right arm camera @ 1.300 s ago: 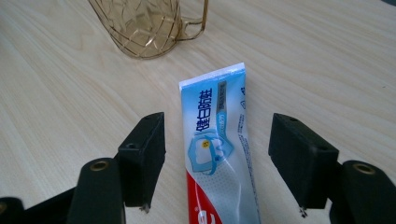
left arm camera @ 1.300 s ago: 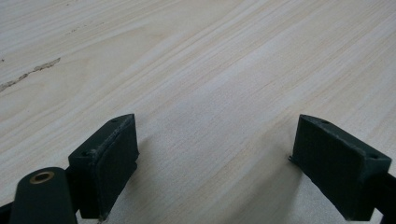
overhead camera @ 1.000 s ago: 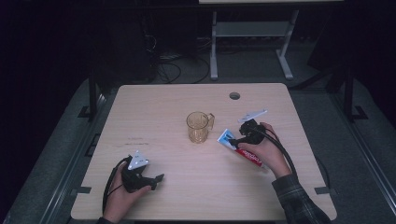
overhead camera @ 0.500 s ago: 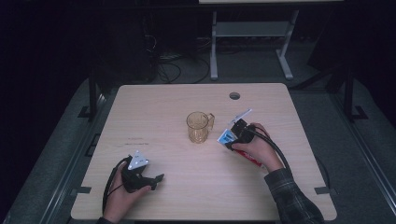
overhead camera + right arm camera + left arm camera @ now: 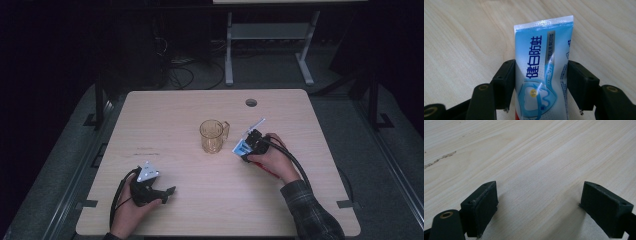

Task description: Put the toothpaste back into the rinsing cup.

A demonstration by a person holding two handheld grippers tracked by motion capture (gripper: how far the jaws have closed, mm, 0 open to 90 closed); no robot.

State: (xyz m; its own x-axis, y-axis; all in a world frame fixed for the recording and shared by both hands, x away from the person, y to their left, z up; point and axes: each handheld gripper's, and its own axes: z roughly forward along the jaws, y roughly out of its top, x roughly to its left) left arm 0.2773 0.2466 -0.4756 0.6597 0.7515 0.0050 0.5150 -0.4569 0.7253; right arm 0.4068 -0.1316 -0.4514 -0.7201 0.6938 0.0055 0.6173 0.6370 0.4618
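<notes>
right claw point(image 5: 541, 87): moved down over toothpaste tube point(image 5: 544, 67), jaws just closing onto it | left claw point(image 5: 541, 207): open, unmoved

On the table point(image 5: 165, 115) a mug point(image 5: 213, 135) stands near the middle. Just right of it lies the toothpaste tube point(image 5: 543, 72), crimped end toward the mug — flat on the wood, between the jaws of the right gripper point(image 5: 248, 148). The left gripper point(image 5: 160, 192) rests at the near left — well apart from both. A cable hole point(image 5: 251, 102) sits behind the mug, toward the far edge.
</notes>
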